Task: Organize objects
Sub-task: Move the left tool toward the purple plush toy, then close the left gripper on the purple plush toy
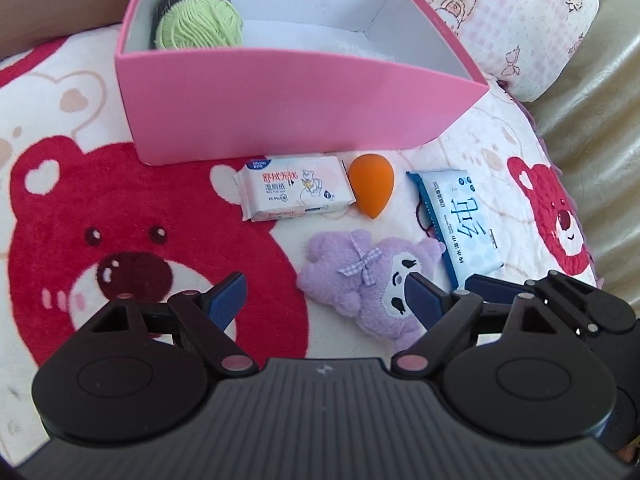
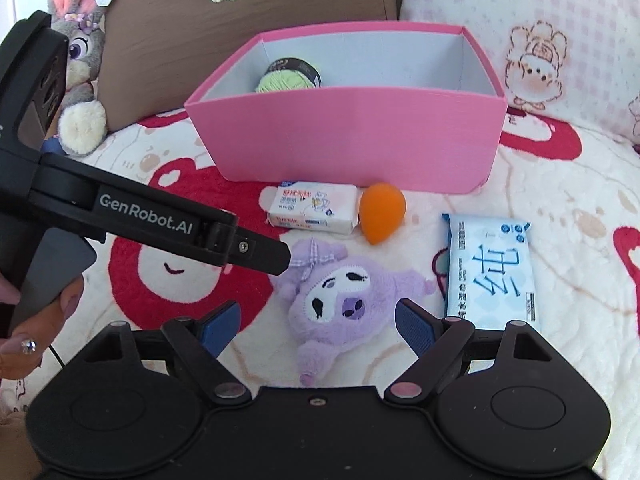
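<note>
A purple plush toy (image 1: 360, 276) (image 2: 340, 300) lies face up on the bear blanket. My left gripper (image 1: 324, 300) hangs open just over it, its right finger in front of the toy's face. My right gripper (image 2: 318, 328) is also open, with the plush showing between its blue pads and neither pad pressing on it. The left gripper (image 2: 280, 259) reaches in from the left beside the toy's bow. Behind the plush lie a white wipes pack (image 1: 292, 188) (image 2: 312, 210), an orange teardrop sponge (image 1: 372, 186) (image 2: 382, 212) and a blue wipes pack (image 1: 460, 220) (image 2: 490, 268).
A pink box (image 1: 280, 100) (image 2: 352, 140) stands behind the items with a green yarn ball (image 1: 200, 20) (image 2: 288, 78) inside. A brown pillow (image 2: 240, 20), a bunny plush (image 2: 80, 60) and a pink checked pillow (image 2: 540, 40) line the back. A person's hand (image 2: 24, 344) holds the left gripper.
</note>
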### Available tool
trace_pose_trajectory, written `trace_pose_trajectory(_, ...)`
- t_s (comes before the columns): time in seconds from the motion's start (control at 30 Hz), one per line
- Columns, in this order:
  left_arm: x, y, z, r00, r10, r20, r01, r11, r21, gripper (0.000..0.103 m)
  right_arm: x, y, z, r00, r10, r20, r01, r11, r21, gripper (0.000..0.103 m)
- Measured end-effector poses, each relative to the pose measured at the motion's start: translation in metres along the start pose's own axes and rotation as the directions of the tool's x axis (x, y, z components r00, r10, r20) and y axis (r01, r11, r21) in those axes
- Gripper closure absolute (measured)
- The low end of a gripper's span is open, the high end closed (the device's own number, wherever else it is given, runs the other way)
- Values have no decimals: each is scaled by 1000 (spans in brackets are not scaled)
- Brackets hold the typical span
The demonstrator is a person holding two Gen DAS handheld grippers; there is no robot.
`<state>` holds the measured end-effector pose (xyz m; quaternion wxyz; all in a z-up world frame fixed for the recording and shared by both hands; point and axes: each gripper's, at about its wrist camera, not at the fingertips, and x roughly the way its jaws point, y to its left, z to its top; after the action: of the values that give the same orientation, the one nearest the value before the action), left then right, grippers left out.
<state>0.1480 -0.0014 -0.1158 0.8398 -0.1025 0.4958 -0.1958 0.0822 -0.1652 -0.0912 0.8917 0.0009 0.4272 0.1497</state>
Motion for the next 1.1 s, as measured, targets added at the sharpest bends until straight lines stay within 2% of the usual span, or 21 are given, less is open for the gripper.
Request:
trace_pose_trajectory(0.17,22,-1,-3,1000,8,-20,-8,1000,6,17,16,-4,-7,999,-25,-30,26,1000,15,16)
trace_pose_trajectory(0.3,32,4,-4,1000,22,-8,-22,1000,0,17,23,3,-13,996,-80,-24,78,994,-71,16)
trace_pose_trajectory(0.37,35,6,-4,1000,22,11,-21,1000,-18,17,22,5,-14,998,-58,-27,56,995,-82,16)
trace_pose_trajectory(0.47,37,6,-4,999,0,36,0,1000,-15,17,21,1,-11,999,4,-33,-5,1000,-26,16)
trace_pose_trajectory(0.57,38,6,-4,999,-20,44,20,1000,-12,20,22,1,-9,1000,-4,-30,4,1000,-22,16)
trace_pose_trajectory(0.6,37,6,-4,999,-29,43,30,999,-18,23,23,0,-8,999,-3,-32,3,1000,-17,16)
trace_pose_trajectory(0.7,35,8,-4,996,-75,40,76,997,-31,43,27,-5,-7,999,14,-48,-14,1000,16,16)
trace_pose_trajectory(0.73,36,6,-3,995,-91,38,92,995,-32,47,28,-6,-7,998,23,-57,-22,999,30,16)
trace_pose_trajectory(0.77,37,4,-3,995,-90,36,90,996,-26,47,32,-6,-6,997,29,-70,-26,999,40,17)
trace_pose_trajectory(0.83,42,-2,-5,997,-68,35,68,998,-4,48,38,-2,-6,996,5,-88,-3,1000,25,21)
trace_pose_trajectory(0.93,38,4,-7,995,-103,17,104,994,-44,52,39,4,-5,996,-29,-79,29,1000,-1,28)
trace_pose_trajectory(0.97,37,7,-6,993,-115,10,115,991,-65,52,37,3,-6,997,-33,-70,33,999,-4,30)
trace_pose_trajectory(1.03,39,13,-6,990,-141,-23,136,979,-150,54,34,1,-8,997,-48,-68,46,998,-32,39)
trace_pose_trajectory(1.1,39,11,-8,987,-151,-62,138,974,-178,54,32,-1,-9,996,-59,-73,54,996,-65,44)
